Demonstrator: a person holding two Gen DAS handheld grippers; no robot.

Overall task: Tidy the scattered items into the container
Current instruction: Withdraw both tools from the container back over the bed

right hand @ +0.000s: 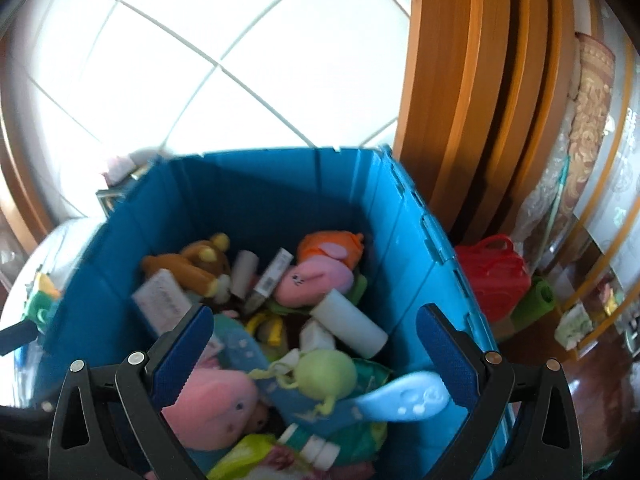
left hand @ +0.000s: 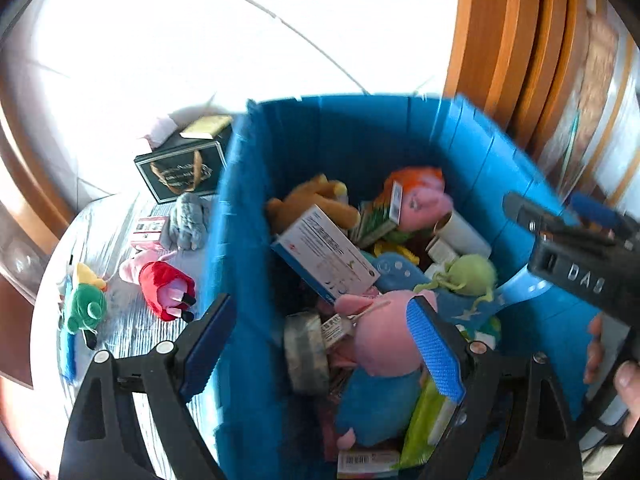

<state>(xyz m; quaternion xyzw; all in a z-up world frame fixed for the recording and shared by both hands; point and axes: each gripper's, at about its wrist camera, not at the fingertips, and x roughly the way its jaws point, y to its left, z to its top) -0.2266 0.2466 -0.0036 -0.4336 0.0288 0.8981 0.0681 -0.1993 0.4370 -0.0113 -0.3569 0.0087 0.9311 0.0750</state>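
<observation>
So both grippers are hanging over the blue folding crate (right hand: 276,200), which is already stuffed. The left gripper (left hand: 324,344) has its jaws spread wide with nothing between them, one finger outside the crate's left wall and the other over the pink pig plush in blue (left hand: 380,360). The right gripper (right hand: 316,356) is wide apart too, empty, over the pile inside.

In the crate there's a brown bear plush (right hand: 192,264), a pink plush with an orange top (right hand: 324,268), a white roll (right hand: 352,324), a pale green plush (right hand: 324,376), a light blue plastic spoon (right hand: 412,396) and a white-and-blue box (left hand: 324,260).

Left out on the table (left hand: 120,240), beside the crate: a red-dressed pig plush (left hand: 164,288), a green plush (left hand: 86,308), a grey plush (left hand: 190,220), a small pink box (left hand: 148,232) and a black gift box (left hand: 184,168).
</observation>
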